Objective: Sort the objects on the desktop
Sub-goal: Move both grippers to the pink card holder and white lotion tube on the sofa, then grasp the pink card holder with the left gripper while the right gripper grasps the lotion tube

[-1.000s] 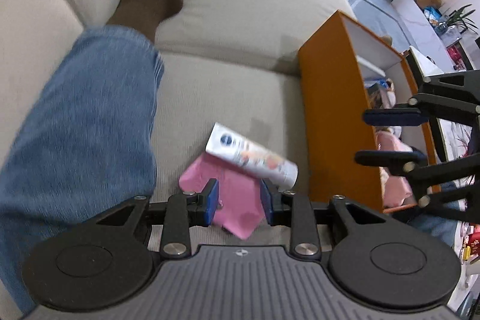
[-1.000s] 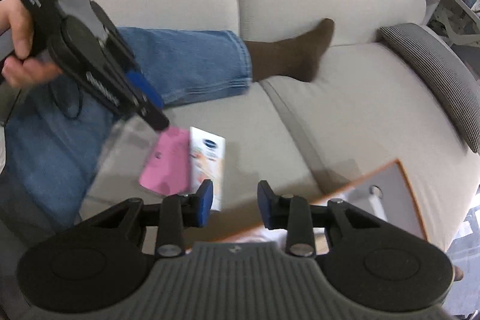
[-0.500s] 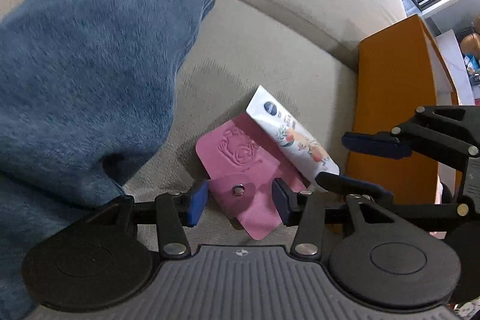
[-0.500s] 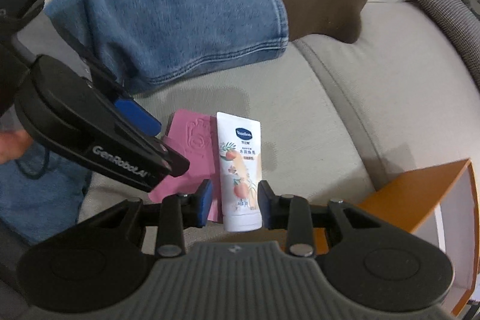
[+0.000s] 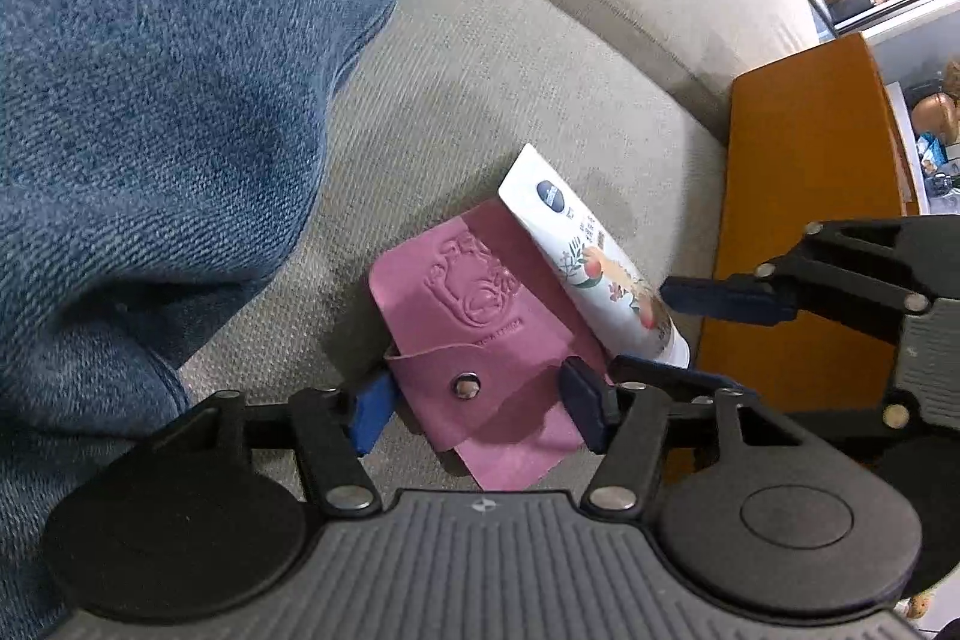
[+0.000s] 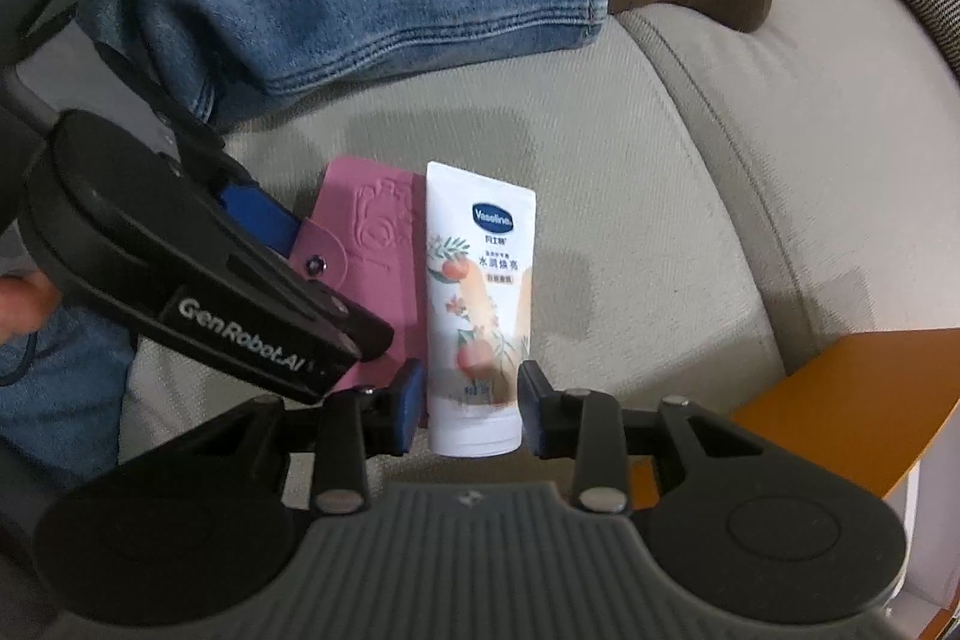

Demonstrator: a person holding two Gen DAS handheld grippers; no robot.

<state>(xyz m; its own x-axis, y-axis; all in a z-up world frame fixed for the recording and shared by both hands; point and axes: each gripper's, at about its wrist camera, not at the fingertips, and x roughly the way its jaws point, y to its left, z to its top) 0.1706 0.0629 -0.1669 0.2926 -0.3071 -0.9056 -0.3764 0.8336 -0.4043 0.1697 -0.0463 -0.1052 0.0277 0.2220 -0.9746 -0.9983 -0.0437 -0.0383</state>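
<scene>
Straddling pink pouch (image 5: 480, 340), left jaws open; right jaws bracket tube (image 6: 477, 304).

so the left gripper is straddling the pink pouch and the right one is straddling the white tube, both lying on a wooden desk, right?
Not a desk. The pink pouch and white tube lie on a beige sofa cushion, as both wrist views show. The rest holds: the left gripper straddles the pouch and the right gripper straddles the tube.

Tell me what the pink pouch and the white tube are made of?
The pink pouch looks like matte leather or faux leather: it shows a stamped raised picture and a metal snap. The white tube looks like smooth, soft plastic with printed flowers and peaches, flat at one end like a squeezable cream tube.
</scene>
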